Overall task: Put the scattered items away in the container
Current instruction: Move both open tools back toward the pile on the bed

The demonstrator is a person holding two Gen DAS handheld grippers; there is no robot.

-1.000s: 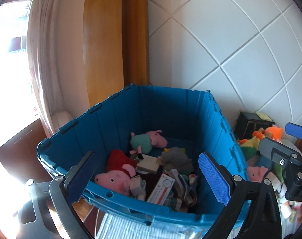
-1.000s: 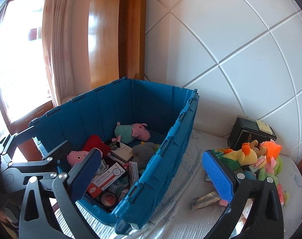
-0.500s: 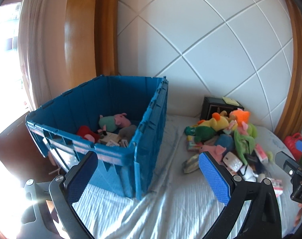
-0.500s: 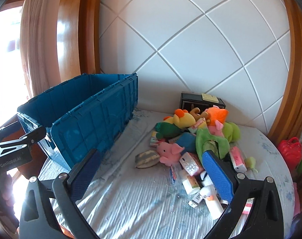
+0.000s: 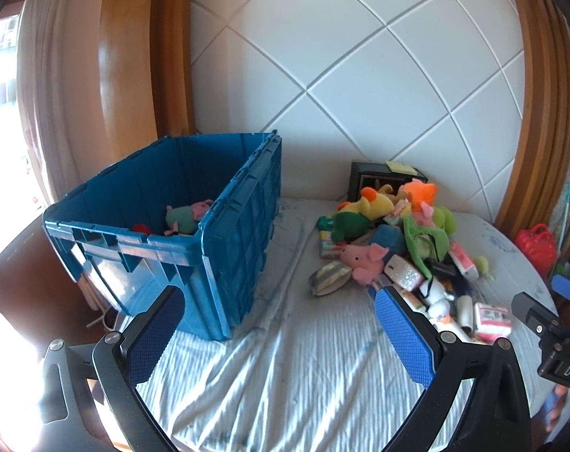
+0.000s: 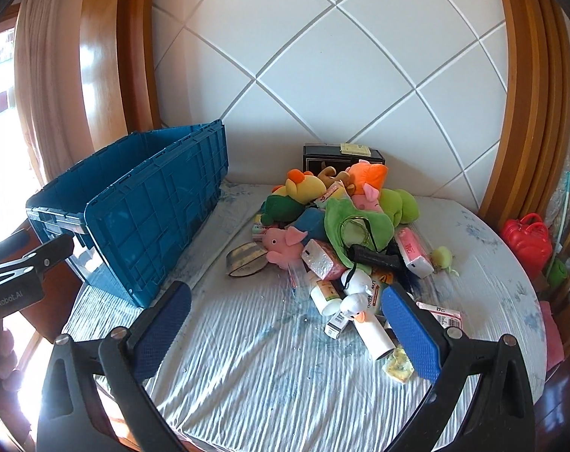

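Note:
A blue plastic crate (image 5: 243, 233) stands at the left of a white-sheeted table; a green-and-pink plush (image 5: 185, 216) lies inside it. The crate also shows in the right wrist view (image 6: 145, 211). A pile of plush toys, boxes and bottles (image 5: 394, 241) lies to its right, with a pink pig plush (image 6: 285, 243) and a roll of tape (image 6: 245, 260) at its near left. My left gripper (image 5: 277, 335) is open and empty, low over the sheet in front of the crate's corner. My right gripper (image 6: 285, 335) is open and empty, in front of the pile.
A black box (image 6: 341, 156) stands against the white quilted wall behind the pile. A red bag (image 6: 526, 239) sits off the table's right edge. Wooden posts and a curtain stand behind the crate. The table edge curves at the right.
Both grippers have pulled back and swung right from above the crate. The view now takes in the sheet and the pile. Both stay open and empty.

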